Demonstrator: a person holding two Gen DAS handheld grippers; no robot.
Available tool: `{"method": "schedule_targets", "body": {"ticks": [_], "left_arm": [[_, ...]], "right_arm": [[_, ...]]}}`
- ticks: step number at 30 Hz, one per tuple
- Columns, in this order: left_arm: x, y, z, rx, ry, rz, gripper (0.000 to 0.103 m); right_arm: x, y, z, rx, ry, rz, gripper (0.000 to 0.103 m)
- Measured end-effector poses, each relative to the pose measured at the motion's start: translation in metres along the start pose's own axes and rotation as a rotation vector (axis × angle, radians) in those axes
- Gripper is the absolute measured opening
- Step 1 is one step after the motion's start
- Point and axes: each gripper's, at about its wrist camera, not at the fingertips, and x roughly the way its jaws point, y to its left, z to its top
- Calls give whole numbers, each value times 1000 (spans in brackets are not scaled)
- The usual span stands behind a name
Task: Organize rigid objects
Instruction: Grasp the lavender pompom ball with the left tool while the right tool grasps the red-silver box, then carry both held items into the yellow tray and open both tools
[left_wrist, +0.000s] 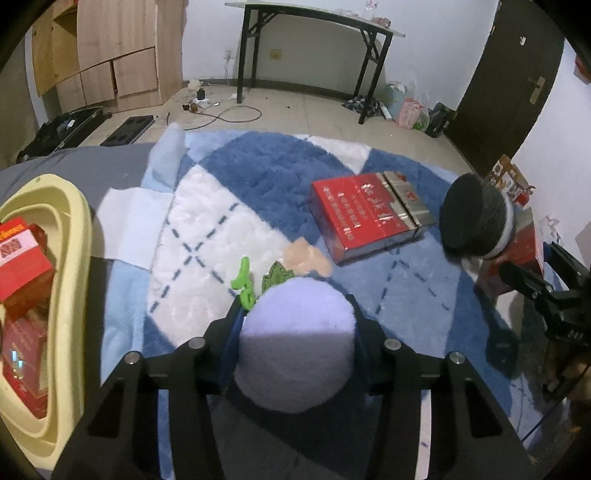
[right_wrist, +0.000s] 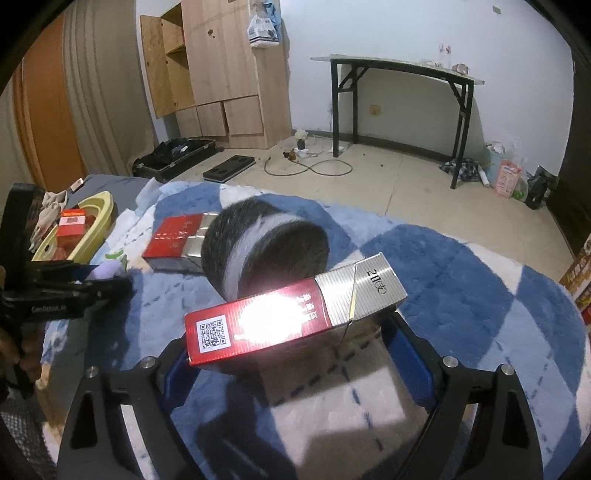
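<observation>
My left gripper (left_wrist: 297, 314) is shut on a lilac plush toy (left_wrist: 295, 343) with green leaves and a peach part, held over the blue and white rug. My right gripper (right_wrist: 291, 332) is shut on a red and silver carton (right_wrist: 291, 315), held crosswise above the rug; it also shows at the right of the left wrist view (left_wrist: 513, 254). A second red and silver carton (left_wrist: 365, 212) lies flat on the rug (left_wrist: 207, 229), also seen in the right wrist view (right_wrist: 177, 234). A dark grey plush roll with a pale band (right_wrist: 264, 245) sits beside it, just beyond my right carton.
A pale yellow basin (left_wrist: 70, 258) at the left holds several red boxes (left_wrist: 22, 254); it shows in the right wrist view (right_wrist: 94, 218). Beyond the rug lie bare floor, a cable, a black-legged table (left_wrist: 310, 44) and a wooden cabinet (left_wrist: 110, 55).
</observation>
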Motion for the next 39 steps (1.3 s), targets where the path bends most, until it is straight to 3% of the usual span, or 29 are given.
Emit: {"method": "schedule_targets", "body": {"ticks": [4,13,22,33,39], "left_arm": [[-28,-5,1,58,-55,23,52],[-82,4,3,80,-111,37,52],[-114,71,-3,-61,-132,100,52],[-128,213,-12,-286,-139,278,52],[-110,256,-25,-319,-109,322,52]], "right_arm": [[-23,8,0,-29,0,-1,92],[-79,40,16,-118,-26,4,92],[-108,92,39,-189,-56,50,92],[-53,190,73,-238,3,191,92],[2,257,80,-311,83,272,92]]}}
